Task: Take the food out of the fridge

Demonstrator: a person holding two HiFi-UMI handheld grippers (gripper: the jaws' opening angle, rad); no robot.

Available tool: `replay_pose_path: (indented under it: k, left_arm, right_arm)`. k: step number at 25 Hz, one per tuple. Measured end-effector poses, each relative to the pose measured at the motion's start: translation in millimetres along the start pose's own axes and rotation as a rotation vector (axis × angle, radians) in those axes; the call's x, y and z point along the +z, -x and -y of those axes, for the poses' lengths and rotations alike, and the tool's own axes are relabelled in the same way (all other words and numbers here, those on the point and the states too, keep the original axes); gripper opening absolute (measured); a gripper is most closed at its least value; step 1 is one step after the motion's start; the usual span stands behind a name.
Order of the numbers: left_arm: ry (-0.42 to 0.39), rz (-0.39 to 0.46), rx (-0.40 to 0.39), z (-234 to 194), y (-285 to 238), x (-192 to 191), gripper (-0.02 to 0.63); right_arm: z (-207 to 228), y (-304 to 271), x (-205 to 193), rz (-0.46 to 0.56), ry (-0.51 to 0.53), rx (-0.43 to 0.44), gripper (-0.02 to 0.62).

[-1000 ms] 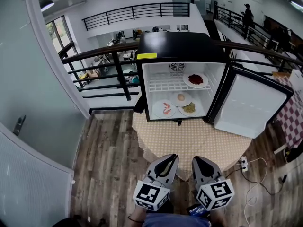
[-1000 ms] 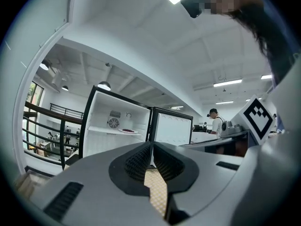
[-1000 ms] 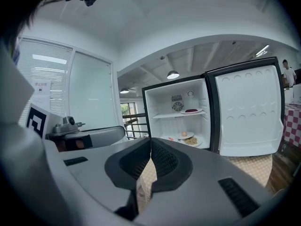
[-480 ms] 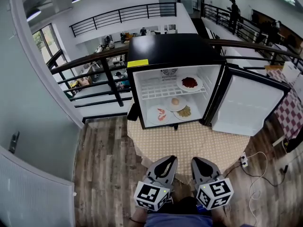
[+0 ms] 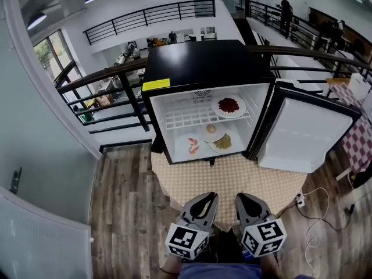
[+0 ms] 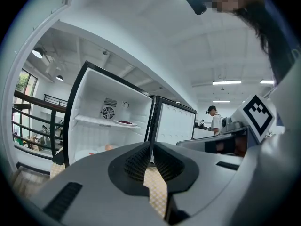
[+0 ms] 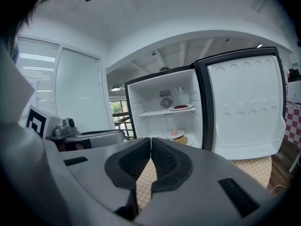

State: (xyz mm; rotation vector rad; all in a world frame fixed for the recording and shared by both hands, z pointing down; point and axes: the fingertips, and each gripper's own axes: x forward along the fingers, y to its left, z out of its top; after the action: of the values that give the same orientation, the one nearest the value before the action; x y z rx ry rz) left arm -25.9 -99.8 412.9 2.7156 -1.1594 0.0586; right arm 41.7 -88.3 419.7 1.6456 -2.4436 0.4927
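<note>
I hold two tools, one in each hand. The left tool (image 5: 207, 196) and the right tool (image 5: 242, 197) are side by side at the near edge, and both are closed with nothing between the jaws.

The food sits in the one fridge (image 5: 197, 60) ahead of me, on four plates. The plate of red food (image 5: 228, 106) is on the right of the wire shelf (image 5: 185, 117). The other three are on the fridge floor below: a plate with pink pieces (image 5: 190, 146) on the left, a plate with an egg (image 5: 212, 131) further in, and a plate of yellowish food (image 5: 223, 142) on the right.

The fridge stands on a round surface (image 5: 232, 176) with a beige checked cloth, which lies between my tools and the opening. Its door (image 5: 302, 135) is swung wide to the right. A dark railing (image 5: 125, 80) runs behind it, and a power strip (image 5: 299, 200) with a white cable lies on the wooden floor at right. One person (image 5: 285, 9) stands far off at the right.

In the left gripper view my own tool hides most of the lower plates. The pink and yellowish foods are too small to identify.
</note>
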Motion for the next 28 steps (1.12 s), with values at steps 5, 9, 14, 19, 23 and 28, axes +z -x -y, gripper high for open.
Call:
replay_pose_path:
  k: [5, 9, 14, 19, 23, 28]
  left_arm:
    - [0.002, -0.022, 0.04, -16, -35, -2, 0.02]
    - [0.02, -0.047, 0.076, -30, -66, -8, 0.02]
    - [0.053, -0.056, 0.143, -53, -100, -20, 0.02]
    - [0.055, -0.073, 0.194, -70, -123, -38, 0.02]
    - [0.069, -0.1, 0.197, -72, -133, -54, 0.02]
    - [0.077, -0.145, 0.168, -70, -145, -68, 0.02]
  right_arm:
    - [31, -28, 8, -0.017, 0.0, 0.031, 0.018]
    - [55, -54, 15, -0.037, 0.005, 0.062, 0.018]
    - [81, -89, 10, -0.056, -0.017, 0.115, 0.018]
    - [104, -114, -6, -0.099, -0.05, 0.144, 0.018]
    - [113, -131, -18, -0.135, -0.064, 0.172, 0.018]
    - [118, -150, -31, -0.179, -0.101, 0.204, 0.018]
